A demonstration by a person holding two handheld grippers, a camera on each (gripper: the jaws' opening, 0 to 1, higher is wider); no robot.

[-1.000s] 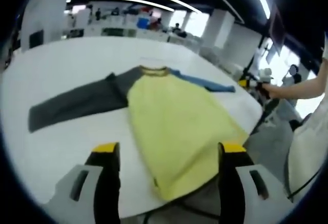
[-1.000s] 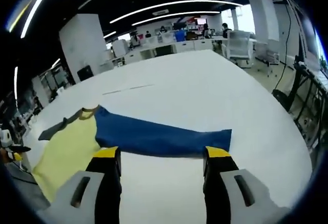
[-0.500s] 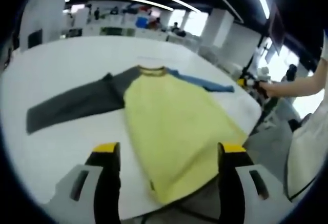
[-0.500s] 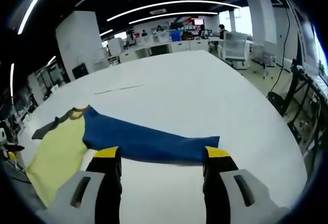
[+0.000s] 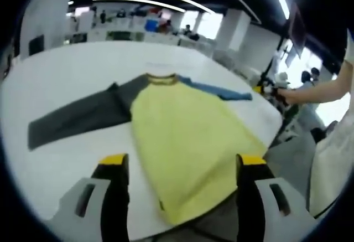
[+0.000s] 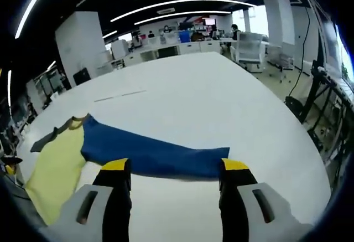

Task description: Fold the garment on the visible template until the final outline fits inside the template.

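Garment (image 5: 188,137) lies flat on counter (image 5: 72,65), hem overhanging near edge between my left claw (image 5: 182,167) jaws. One sleeve (image 5: 77,117) stretches left, other sleeve (image 5: 218,91) right, collar (image 5: 161,78) at far end. My right claw (image 6: 176,170) hangs over that second sleeve, cuff near its right jaw. Desks (image 6: 182,45) behind counter.
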